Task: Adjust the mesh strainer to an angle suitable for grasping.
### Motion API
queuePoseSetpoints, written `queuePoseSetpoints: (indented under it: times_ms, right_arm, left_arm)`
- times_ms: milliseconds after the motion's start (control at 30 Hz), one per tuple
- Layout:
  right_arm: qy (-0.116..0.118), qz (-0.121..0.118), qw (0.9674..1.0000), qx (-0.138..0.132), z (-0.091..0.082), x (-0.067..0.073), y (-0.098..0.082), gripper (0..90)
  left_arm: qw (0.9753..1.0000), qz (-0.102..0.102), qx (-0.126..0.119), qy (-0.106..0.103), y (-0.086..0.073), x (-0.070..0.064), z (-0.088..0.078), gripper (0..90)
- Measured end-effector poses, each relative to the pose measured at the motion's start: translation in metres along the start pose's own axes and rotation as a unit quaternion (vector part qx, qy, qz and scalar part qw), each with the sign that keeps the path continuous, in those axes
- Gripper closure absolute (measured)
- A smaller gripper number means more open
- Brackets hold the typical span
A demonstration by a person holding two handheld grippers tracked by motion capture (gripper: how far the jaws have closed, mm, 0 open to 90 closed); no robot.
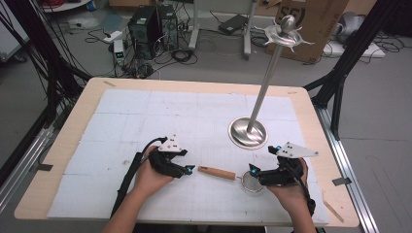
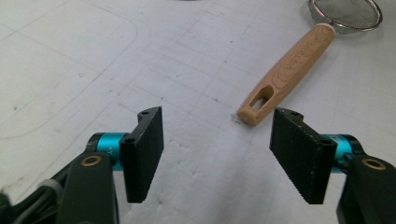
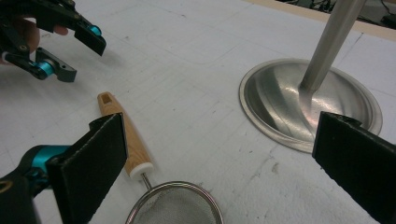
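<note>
Strainer: a small mesh strainer with a wooden handle lies flat on the white mat, between the two hands, near the front of the tabletop
Handle: pale wood with a slot cut near its free end and lettering along its side; in the high view it points toward the person's left hand
Mesh bowl: round, steel-rimmed, joined to the handle by a thin wire neck; it sits close under the right gripper
Left gripper: held low over the mat just off the free end of the handle, not touching it
Left fingers: apart, nothing between them; the handle's slotted end lies just ahead of the right-hand pad in the left gripper view
Right gripper: held low at the mesh end of the strainer, with the bowl's rim just below and between its pads in the right gripper view
Right fingers: spread wide, clamped on nothing; the handle passes close behind the left pad
Stand: a steel pole on a round domed base, topped with a knob and curved hooks, upright on the mat beyond the strainer and apart from it
Mat: white, marked in a faint grid, covering most of the wooden tabletop
</note>
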State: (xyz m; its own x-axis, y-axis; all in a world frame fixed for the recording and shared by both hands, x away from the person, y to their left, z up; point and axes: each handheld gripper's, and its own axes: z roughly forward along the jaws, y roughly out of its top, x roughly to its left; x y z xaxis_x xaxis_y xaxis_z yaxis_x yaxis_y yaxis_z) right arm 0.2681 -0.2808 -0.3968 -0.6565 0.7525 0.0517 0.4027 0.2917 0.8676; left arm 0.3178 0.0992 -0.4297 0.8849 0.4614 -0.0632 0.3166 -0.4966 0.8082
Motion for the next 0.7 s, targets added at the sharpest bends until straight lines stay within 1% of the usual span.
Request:
queuePoseSetpoints:
  times_ms: [33,100,133,267,400,467,533,600,700]
  right_arm:
    - [0.0,-0.006,1.0,0.001,0.002,0.0,0.0,2.2]
    - [0.002,-0.003,1.0,0.004,0.003,0.001,-0.001,2.2]
    - [0.002,-0.006,1.0,0.005,0.003,0.001,-0.001,2.2]
    - [0.001,-0.007,1.0,0.004,0.003,-0.001,-0.002,2.2]
    - [0.003,-0.006,1.0,0.005,0.004,-0.001,-0.002,2.2]
    - [0.003,-0.003,1.0,0.007,0.004,0.0,-0.002,2.2]
    - [0.004,-0.006,1.0,0.006,0.005,0.0,-0.002,2.2]
    - [0.006,-0.007,0.9999,0.008,0.006,0.001,-0.001,2.2]
    - [0.009,-0.01,0.9999,0.009,0.009,0.002,0.0,2.2]
  left_arm:
    - [1.0,0.0,-0.005,-0.001,-0.001,0.001,-0.003,33.5]
    - [0.9996,-0.008,-0.025,-0.007,-0.003,0.005,-0.01,32.6]
    - [0.9996,-0.008,-0.025,-0.007,-0.003,0.005,-0.01,32.0]
    - [0.999,-0.019,-0.041,-0.003,-0.005,0.011,-0.02,29.7]
    - [0.9982,-0.015,-0.058,0.003,-0.005,0.014,-0.03,27.5]
    - [0.9981,-0.011,-0.06,0.008,-0.004,0.014,-0.035,26.2]
    - [0.9978,-0.007,-0.065,0.012,-0.005,0.016,-0.039,24.5]
    - [0.9974,-0.012,-0.07,0.015,-0.005,0.016,-0.043,23.0]
    - [0.9976,-0.013,-0.065,0.02,-0.007,0.018,-0.045,21.1]
